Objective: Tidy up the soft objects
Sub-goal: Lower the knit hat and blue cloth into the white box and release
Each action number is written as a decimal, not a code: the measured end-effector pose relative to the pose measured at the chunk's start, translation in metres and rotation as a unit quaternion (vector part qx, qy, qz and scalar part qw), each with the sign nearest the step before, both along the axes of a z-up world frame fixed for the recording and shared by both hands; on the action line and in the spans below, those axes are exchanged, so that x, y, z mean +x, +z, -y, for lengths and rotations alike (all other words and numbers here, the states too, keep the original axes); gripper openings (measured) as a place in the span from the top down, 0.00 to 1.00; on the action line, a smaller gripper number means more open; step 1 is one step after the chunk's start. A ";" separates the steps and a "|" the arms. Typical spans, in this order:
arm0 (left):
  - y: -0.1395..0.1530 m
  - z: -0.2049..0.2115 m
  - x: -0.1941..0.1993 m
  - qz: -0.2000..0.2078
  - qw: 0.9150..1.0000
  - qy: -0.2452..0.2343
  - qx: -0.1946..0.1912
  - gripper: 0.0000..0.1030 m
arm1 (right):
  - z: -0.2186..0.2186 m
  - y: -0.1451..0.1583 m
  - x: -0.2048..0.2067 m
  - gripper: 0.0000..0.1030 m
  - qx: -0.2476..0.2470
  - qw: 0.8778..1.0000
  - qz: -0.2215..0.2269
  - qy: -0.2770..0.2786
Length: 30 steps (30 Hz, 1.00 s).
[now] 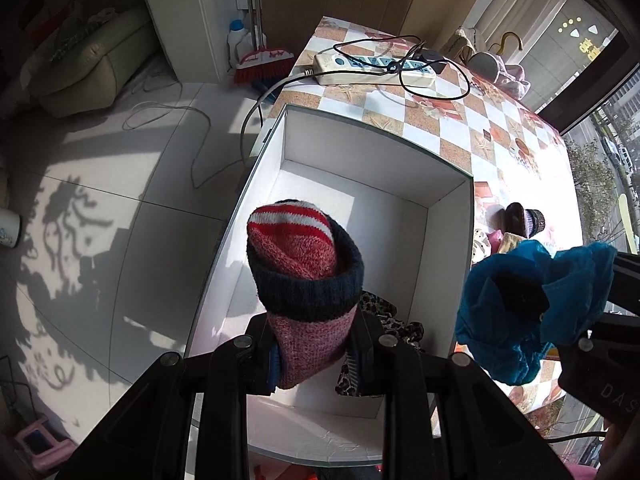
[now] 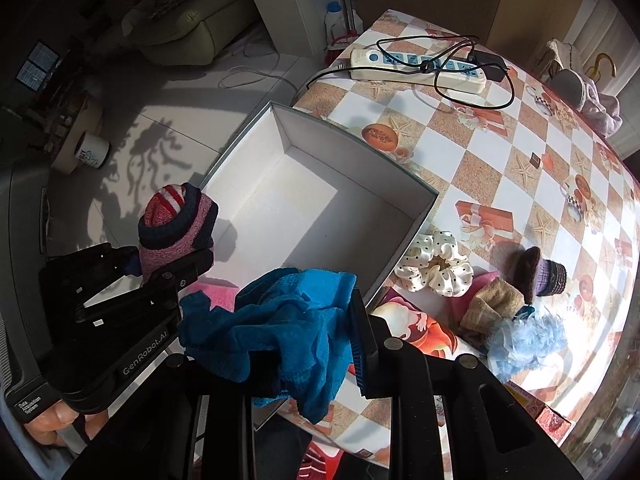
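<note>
My left gripper point(image 1: 314, 354) is shut on a rolled red, pink and navy knit sock point(image 1: 304, 268), held above the near end of an open white box point(image 1: 360, 160). The sock also shows in the right wrist view point(image 2: 176, 224), at the box's point(image 2: 360, 152) left rim. My right gripper point(image 2: 316, 344) is shut on a crumpled blue cloth point(image 2: 280, 332), held over the box's near right corner. The cloth shows in the left wrist view point(image 1: 516, 312). A leopard-print piece point(image 1: 384, 320) lies inside the box, partly hidden.
On the checkered tablecloth point(image 2: 500, 152) right of the box lie a white dotted scrunchie point(image 2: 436, 268), a brown and purple sock roll point(image 2: 540, 272), a tan cloth point(image 2: 492, 304) and a pale blue puff point(image 2: 528, 340). A power strip point(image 2: 416, 66) with cables lies at the far end.
</note>
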<state>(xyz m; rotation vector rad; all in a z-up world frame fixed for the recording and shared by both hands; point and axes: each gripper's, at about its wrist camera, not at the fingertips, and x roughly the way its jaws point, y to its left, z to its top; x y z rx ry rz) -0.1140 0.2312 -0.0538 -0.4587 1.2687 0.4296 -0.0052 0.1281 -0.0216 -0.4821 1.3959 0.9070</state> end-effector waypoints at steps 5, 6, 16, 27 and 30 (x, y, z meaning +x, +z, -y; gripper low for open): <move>-0.002 -0.003 0.006 -0.005 1.000 0.001 0.001 0.72 | -0.007 -0.005 0.007 0.75 -0.002 1.000 -0.010 -0.008; -0.003 -0.002 0.006 -0.007 1.000 0.001 0.001 0.72 | -0.008 -0.006 0.008 0.75 -0.002 1.000 -0.013 -0.011; -0.008 0.000 0.009 -0.010 1.000 0.003 -0.011 0.56 | -0.017 -0.013 0.016 0.74 -0.012 1.000 -0.022 -0.016; 0.002 0.001 0.005 0.027 0.999 0.005 -0.018 0.14 | -0.018 -0.021 0.022 0.14 -0.048 0.997 -0.048 -0.024; 0.008 0.001 -0.001 0.054 0.998 0.009 -0.018 0.00 | -0.007 -0.025 0.029 0.01 -0.056 0.995 -0.064 -0.054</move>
